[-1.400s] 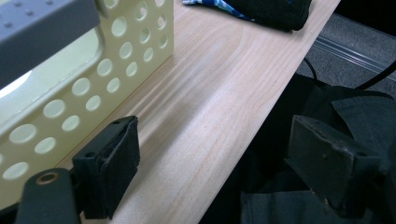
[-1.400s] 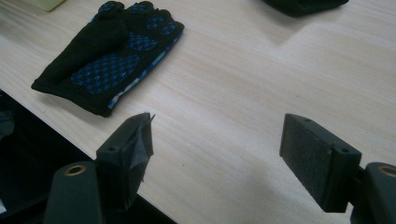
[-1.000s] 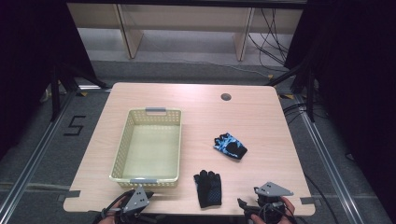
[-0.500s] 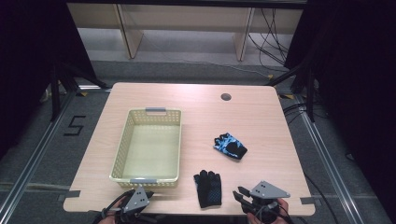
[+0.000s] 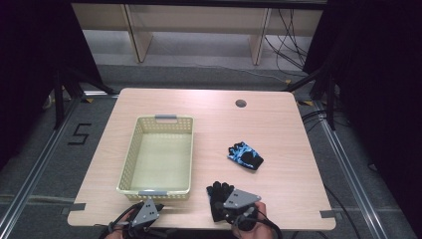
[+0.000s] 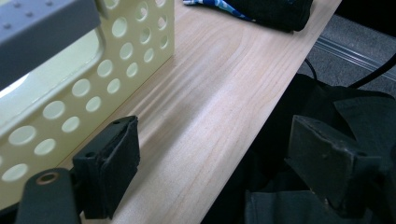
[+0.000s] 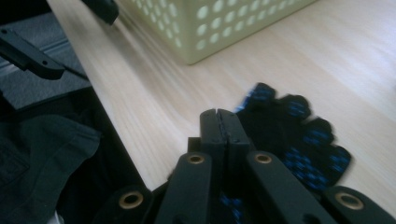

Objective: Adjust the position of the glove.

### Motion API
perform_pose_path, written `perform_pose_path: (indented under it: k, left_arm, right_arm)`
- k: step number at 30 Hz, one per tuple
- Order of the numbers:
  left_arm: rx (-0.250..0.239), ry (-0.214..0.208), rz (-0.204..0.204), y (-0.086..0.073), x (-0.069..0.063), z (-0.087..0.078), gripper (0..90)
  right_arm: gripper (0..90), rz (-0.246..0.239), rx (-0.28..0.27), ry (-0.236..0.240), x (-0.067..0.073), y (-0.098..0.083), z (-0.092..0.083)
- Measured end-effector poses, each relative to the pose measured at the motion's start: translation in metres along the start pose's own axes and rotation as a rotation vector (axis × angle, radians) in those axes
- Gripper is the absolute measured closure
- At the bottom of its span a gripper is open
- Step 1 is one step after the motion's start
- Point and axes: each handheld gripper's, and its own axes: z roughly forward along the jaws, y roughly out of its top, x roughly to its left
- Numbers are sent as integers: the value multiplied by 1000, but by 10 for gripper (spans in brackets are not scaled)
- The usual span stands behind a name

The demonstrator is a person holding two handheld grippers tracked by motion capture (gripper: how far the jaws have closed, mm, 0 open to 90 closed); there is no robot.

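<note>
Pale yellow perforated basket (image 5: pixel 159 152) on the left half of a light wooden table (image 5: pixel 278 124), empty inside. Small round hole (image 5: pixel 241 103) near the table's far edge. Grey floor with cables (image 5: pixel 291 30) behind.

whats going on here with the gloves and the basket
A person holds a gripper in each hand at a wooden table. The right gripper has just closed its jaws, pad to pad, over the black glove near the front edge; nothing visibly sits between the pads. The left gripper is open by the yellow perforated basket. A second, blue-patterned glove lies farther out on the table.
</note>
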Motion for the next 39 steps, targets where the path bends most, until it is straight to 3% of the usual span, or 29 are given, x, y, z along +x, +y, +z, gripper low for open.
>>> perform_pose_path:
  k: [2,3,4,5,6,8,12,13,14,15,16,22,29,31,32,34,35,36,38,39]
  left_arm:
    - [5,3,4,0,1,0,162]
    - [4,2,5,0,1,0,162]
    - [-1,0,0,0,0,0,162]
    - [-2,-4,-3,0,-1,0,162]
    - [-3,3,2,0,0,-1,162]
    - [10,1,9,1,0,0,162]
    - [-15,-3,16,1,-1,0,162]
    - [-4,-1,29,1,0,-1,162]
    - [-3,-1,29,1,1,-1,162]
    - [-3,-2,0,0,-1,-1,162]
    - [5,-1,9,0,0,-1,162]
    - [8,-4,-1,1,0,-2,163]
    - [12,-8,-4,0,0,-1,162]
    - [14,-9,4,0,0,-1,163]
    - [15,-11,31,1,1,-2,162]
    - [15,-10,32,1,1,-2,163]
    - [16,-9,31,1,2,-2,163]
    - [11,-8,-2,0,0,-1,163]
    - [6,-12,-4,0,0,-1,162]
    - [19,-11,34,1,2,-2,163]
  right_arm:
    - [900,0,11,12,3,2,6]
    - [900,-23,23,21,4,3,12]
    - [900,0,46,35,8,4,18]
    - [900,-32,40,36,7,5,23]
    - [900,-20,59,40,9,6,24]
    - [900,-29,52,42,12,6,29]
    - [900,-23,79,52,15,2,32]
    - [900,-45,79,55,14,1,33]
    - [900,-19,90,48,14,0,32]
    - [900,-22,93,48,13,-2,32]
    - [900,-32,95,56,12,-3,32]
    - [900,-17,117,35,6,-17,15]
    - [900,51,113,-16,-11,-32,-4]
    - [900,65,135,-23,-16,-36,-10]
    - [900,49,121,-26,-20,-38,-10]
    - [900,83,119,-44,-23,-42,-15]
    - [900,98,118,-55,-25,-44,-17]
    - [900,101,120,-59,-27,-46,-19]
    - [900,113,127,-68,-32,-49,-24]
    - [900,124,118,-73,-34,-51,-25]
